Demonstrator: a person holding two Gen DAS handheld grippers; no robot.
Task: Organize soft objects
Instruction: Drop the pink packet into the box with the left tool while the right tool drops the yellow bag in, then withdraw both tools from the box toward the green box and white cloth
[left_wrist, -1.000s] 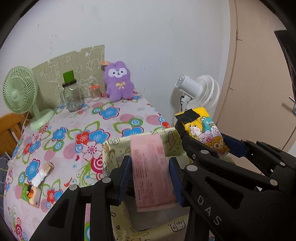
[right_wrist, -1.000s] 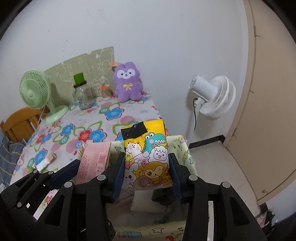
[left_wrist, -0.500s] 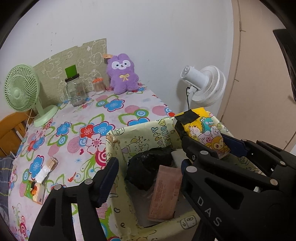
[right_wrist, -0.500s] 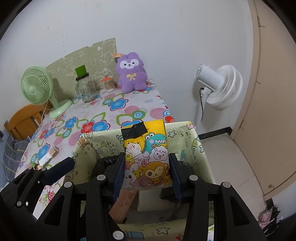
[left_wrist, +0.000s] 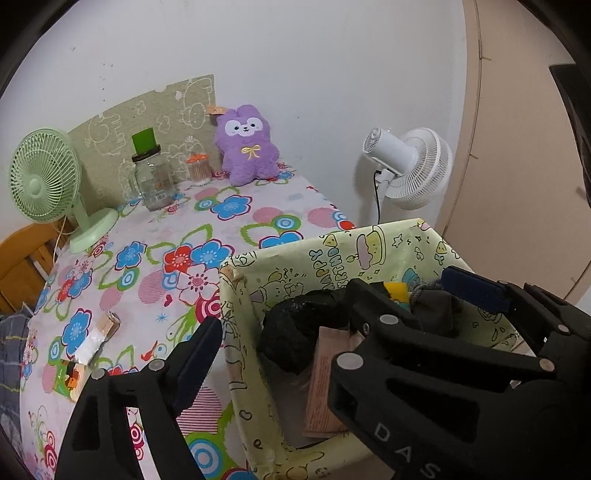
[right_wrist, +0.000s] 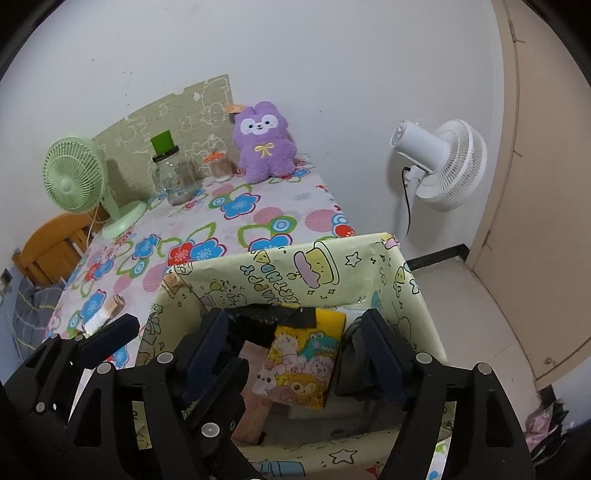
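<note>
**Two packs in the box, plush left on the tabletop**

Flowered tabletop fills the left wrist view. Left claw has its jaws opening, nothing between them; below it the flat pink paper packet lies inside the pale yellow cartoon-print box, beside a black bundle.

From the right wrist, right claw is opening too, with the yellow cartoon-animal pouch loose between its jaws, resting in the box. Far beyond both, the purple plush bunny likely remains to be stowed.
</note>
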